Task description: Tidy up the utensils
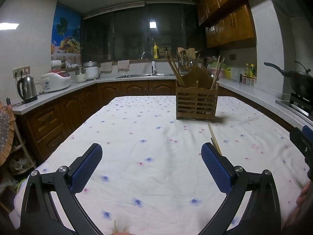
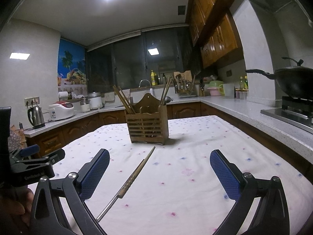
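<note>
Your right tongs (image 2: 159, 173) hang low over the bench (image 2: 195, 195), its white cloth dotted with small pink and blue flowers, blue-padded fingers spread wide and holding nothing. Between them, nearer the left finger, lie the slim brown chopsticks with bare metal ends (image 2: 135, 176), flat on the cloth, tips aimed toward the slatted wooden utensil caddy (image 2: 146, 126) that stands upright just beyond. From this angle you cannot be sure whether that is one stick or a close-lying pair. The open stance looks chosen to straddle the sticks before closing across their width.

Your left tongs (image 1: 151, 168) are equally wide apart and empty, hovering over bare cloth, with the sticks showing just past the right finger. That hand seems parked out of the way, leaving the pickup to the right.

The caddy already carries several brown chopsticks leaning out of both its left and right compartments, so the loose ones on the cloth appear to be what remains. The grasp is not yet made.
</note>
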The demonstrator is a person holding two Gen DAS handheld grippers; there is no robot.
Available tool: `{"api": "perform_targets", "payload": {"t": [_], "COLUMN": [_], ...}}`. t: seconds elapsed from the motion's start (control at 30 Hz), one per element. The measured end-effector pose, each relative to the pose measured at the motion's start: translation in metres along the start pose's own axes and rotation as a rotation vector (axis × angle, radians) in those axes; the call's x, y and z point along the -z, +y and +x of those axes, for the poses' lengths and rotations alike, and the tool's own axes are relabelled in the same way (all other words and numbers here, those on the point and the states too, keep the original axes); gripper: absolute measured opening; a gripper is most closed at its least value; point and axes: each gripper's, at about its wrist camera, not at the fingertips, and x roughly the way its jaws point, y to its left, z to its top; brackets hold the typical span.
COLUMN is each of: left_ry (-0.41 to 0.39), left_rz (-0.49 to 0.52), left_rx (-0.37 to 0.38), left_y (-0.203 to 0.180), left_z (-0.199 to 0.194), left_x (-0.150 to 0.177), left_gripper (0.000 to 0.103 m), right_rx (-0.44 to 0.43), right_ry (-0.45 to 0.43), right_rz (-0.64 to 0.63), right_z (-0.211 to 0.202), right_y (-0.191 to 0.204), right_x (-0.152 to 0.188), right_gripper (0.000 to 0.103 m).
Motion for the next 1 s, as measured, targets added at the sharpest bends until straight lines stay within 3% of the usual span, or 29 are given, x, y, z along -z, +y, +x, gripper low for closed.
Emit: {"api": "perform_targets", "payload": {"t": [1.0], "left_ry": [0.004], "left_rz": [0.004], "left_rx": [0.016], "left_y": [-0.0016], "left_z": [0.0026], "left_x": [-0.0032], "left_gripper": [0.103], "right_rx": [-0.023], "right_ry": [0.0], "right_rz": [-0.001], "right_z": [0.0], "right_y": [0.003], "right_x": [-0.0047], "right_gripper": [0.103]}}
